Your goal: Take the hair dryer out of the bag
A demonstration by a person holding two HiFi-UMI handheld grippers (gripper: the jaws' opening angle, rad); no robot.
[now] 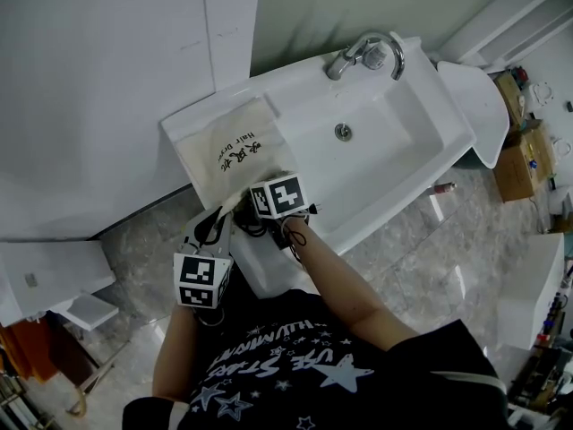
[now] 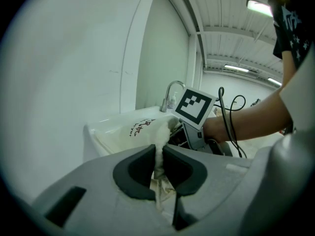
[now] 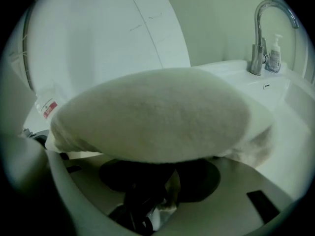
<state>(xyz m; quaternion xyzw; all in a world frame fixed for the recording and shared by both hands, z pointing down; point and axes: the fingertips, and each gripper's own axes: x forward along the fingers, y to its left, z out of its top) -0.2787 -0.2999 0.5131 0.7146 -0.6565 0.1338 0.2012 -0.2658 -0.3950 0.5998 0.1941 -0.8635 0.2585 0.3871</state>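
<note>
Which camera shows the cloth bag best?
Head view: most of the bag lies on the sink's ledge, print visible. Left gripper view shows its edge between the jaws plus the print; right gripper view, just a close bulge of cloth.

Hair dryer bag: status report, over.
Left gripper shut on bag mouth edge. Right gripper under the cloth, shut on dark item, likely the hair dryer. Dryer not out yet.

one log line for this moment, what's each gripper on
scene: bag on sink ledge | left gripper: shut on bag edge | right gripper: shut on dark item under bag cloth
</note>
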